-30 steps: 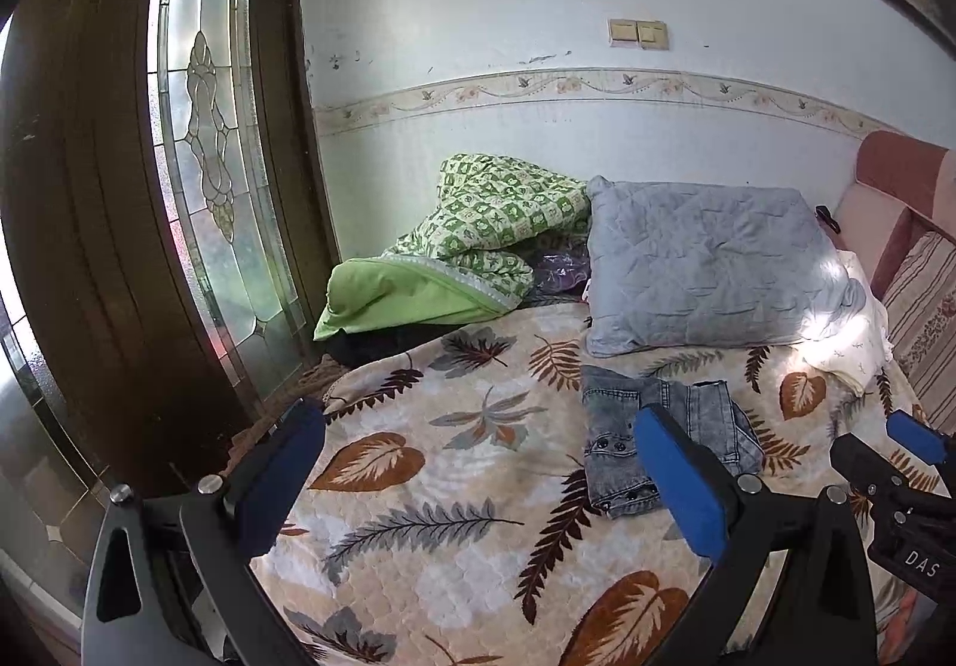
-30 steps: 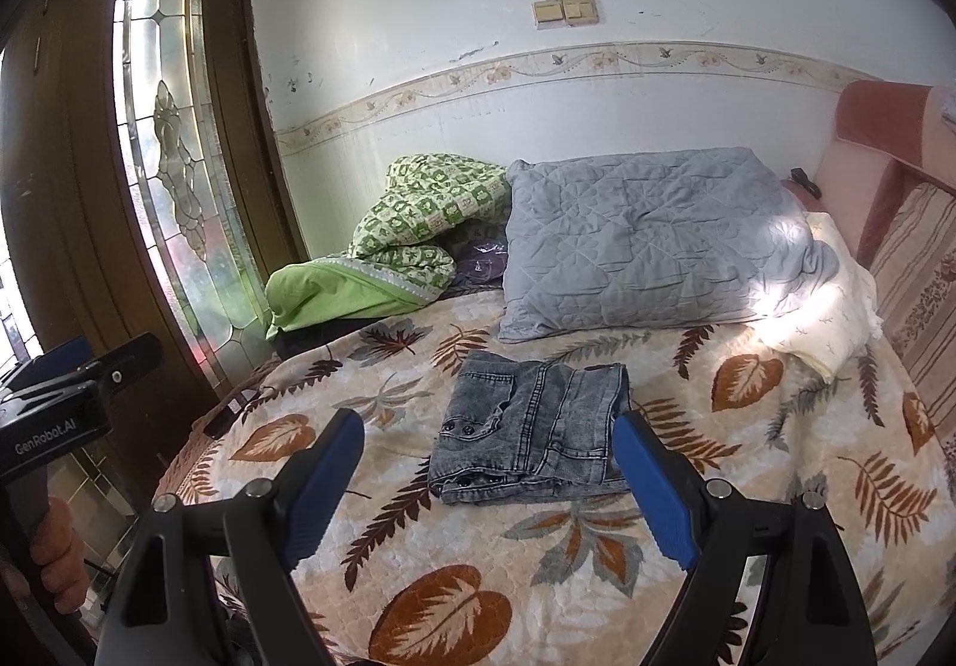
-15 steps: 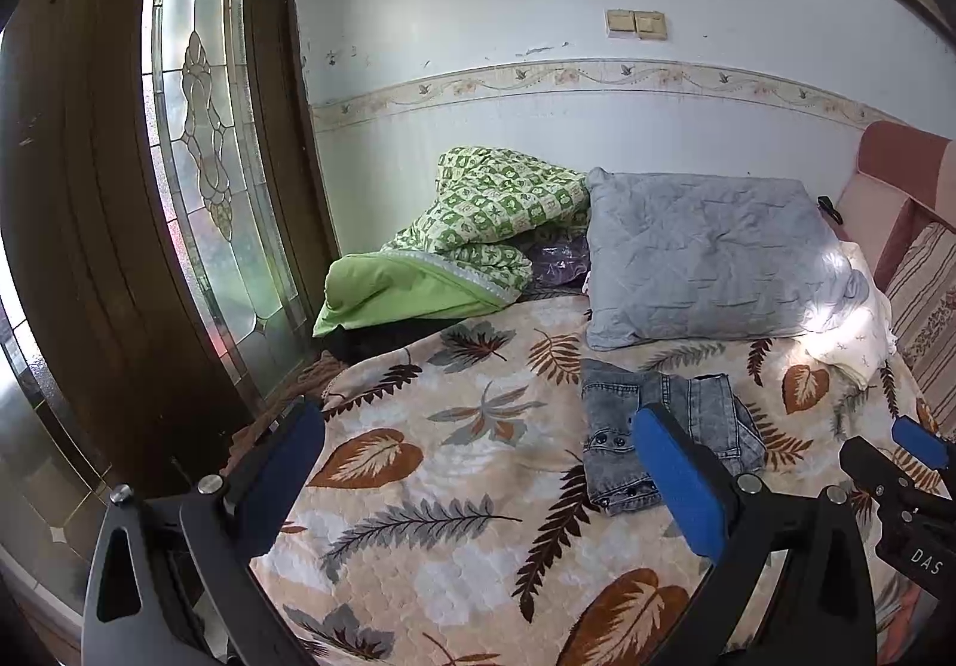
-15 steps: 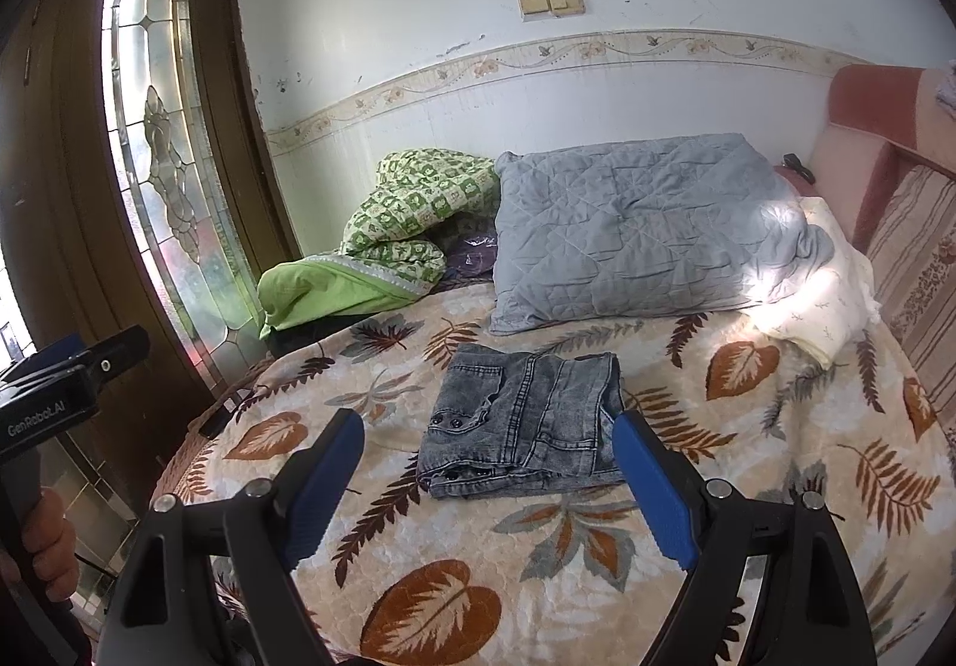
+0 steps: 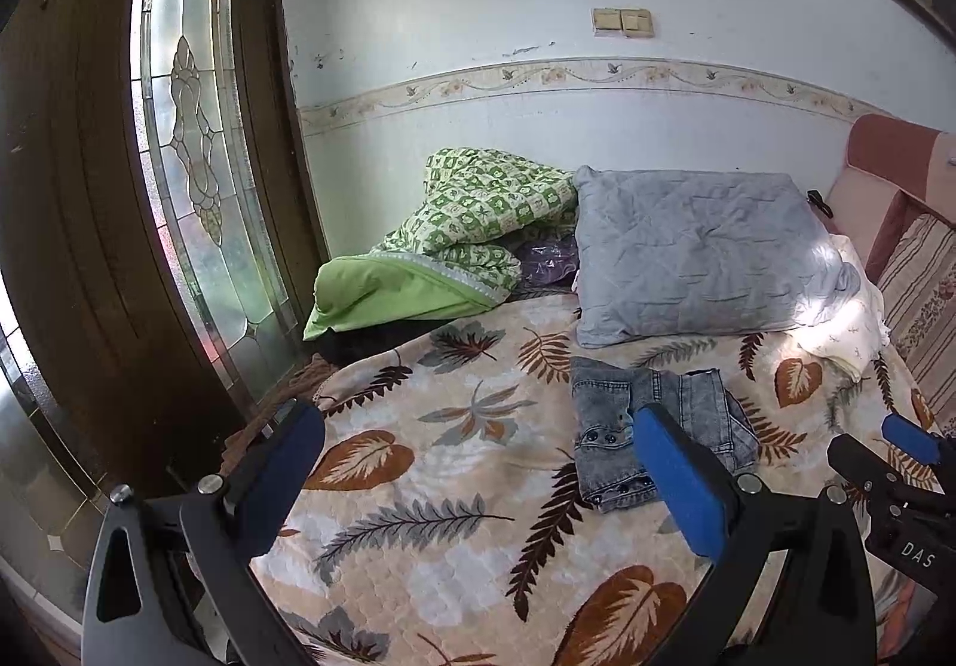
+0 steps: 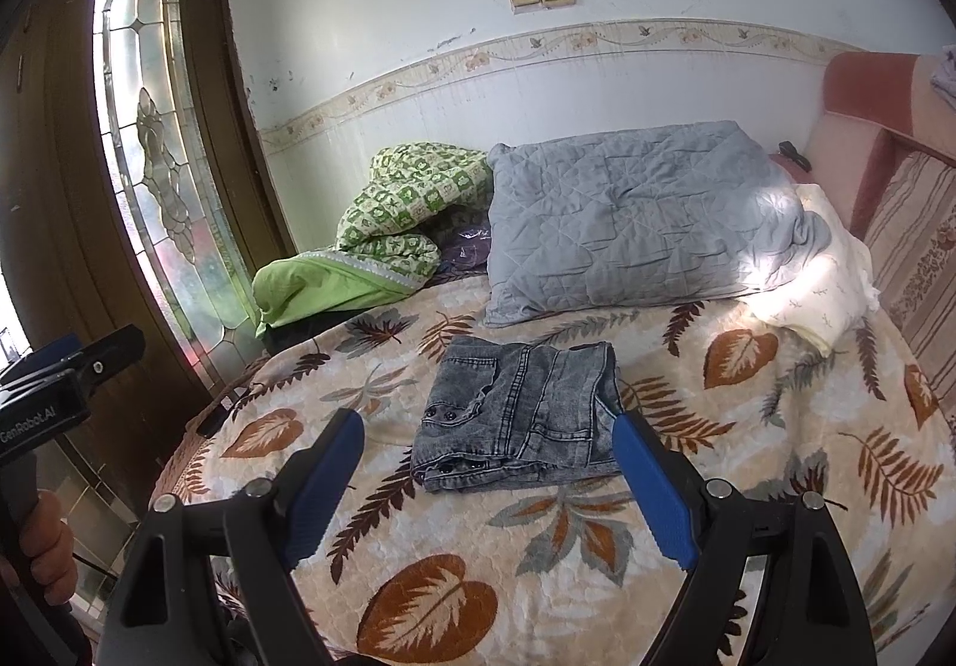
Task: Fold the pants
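Both cameras sit low at the near edge of the bed [image 5: 454, 463], each looking forward and slightly down between its own claw's fingers toward the far wall. The left view stands further left, nearer the door [image 5: 89, 248], with the folded pants [image 5: 651, 427] off to its right. The right view faces the pants [image 6: 526, 415] squarely. Both share the bed, the grey pillow [image 6: 633, 224] and the wall.

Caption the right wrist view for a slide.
Open right gripper hovers before folded jeans on the leaf-print bedspread.
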Motion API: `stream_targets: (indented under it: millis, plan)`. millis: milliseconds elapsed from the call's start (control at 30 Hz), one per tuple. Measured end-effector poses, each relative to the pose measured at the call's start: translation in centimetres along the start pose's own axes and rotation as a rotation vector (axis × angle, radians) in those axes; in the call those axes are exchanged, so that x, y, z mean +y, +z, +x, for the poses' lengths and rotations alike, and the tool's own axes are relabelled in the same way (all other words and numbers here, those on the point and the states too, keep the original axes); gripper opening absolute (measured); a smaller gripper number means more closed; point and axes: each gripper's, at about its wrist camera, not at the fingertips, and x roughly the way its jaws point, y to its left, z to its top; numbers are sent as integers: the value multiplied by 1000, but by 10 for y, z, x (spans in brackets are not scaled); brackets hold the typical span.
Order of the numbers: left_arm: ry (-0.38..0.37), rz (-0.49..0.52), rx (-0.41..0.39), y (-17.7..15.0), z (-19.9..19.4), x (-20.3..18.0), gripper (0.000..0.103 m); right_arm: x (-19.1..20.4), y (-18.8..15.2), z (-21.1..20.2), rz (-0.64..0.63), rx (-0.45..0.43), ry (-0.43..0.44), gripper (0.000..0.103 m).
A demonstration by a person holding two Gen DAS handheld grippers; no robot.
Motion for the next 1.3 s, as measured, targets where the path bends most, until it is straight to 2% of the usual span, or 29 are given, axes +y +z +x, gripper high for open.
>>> stream_targets:
  millis: [700,1300]
  plan:
    - [-31,-37,-55,2,-30,23,103,33,6,-21,-62,-35,4,87]
    - [-64,-63,-160,3,-90,40,103,68,11,-84,-138,-137,3,87]
